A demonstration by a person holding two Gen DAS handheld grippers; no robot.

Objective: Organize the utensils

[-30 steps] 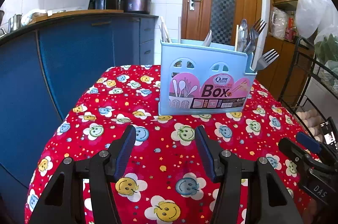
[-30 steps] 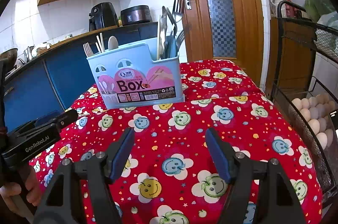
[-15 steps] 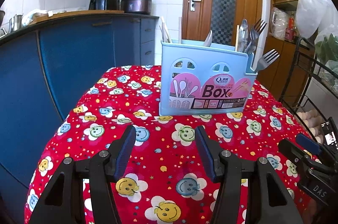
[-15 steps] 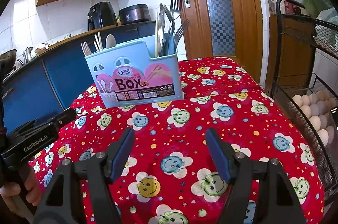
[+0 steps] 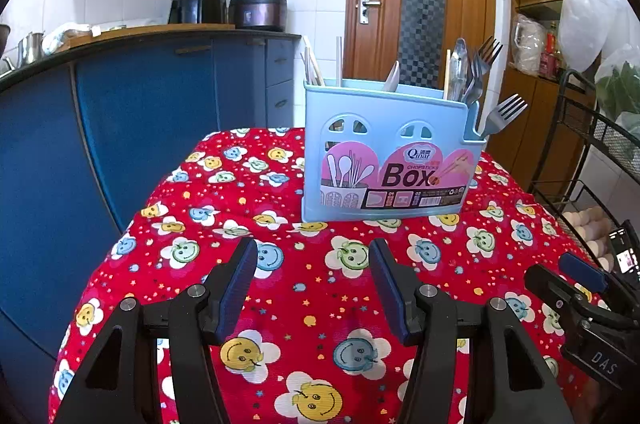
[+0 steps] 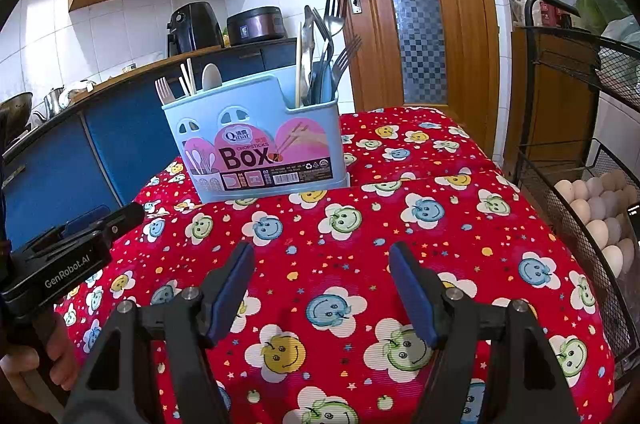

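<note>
Blue utensil box (image 5: 386, 160) on the table, well beyond both empty tools.

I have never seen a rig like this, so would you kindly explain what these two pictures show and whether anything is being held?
A person holds a two-finger gripper in each hand, and each carries a fisheye camera looking along its fingers. One picture looks over the left gripper, the other over the right gripper. Both are open and hold nothing. Ahead, on a red smiley-face tablecloth, stands a light blue utensil box with forks, chopsticks and a white spoon already standing in it. A wire basket of eggs sits beside the table.
</note>
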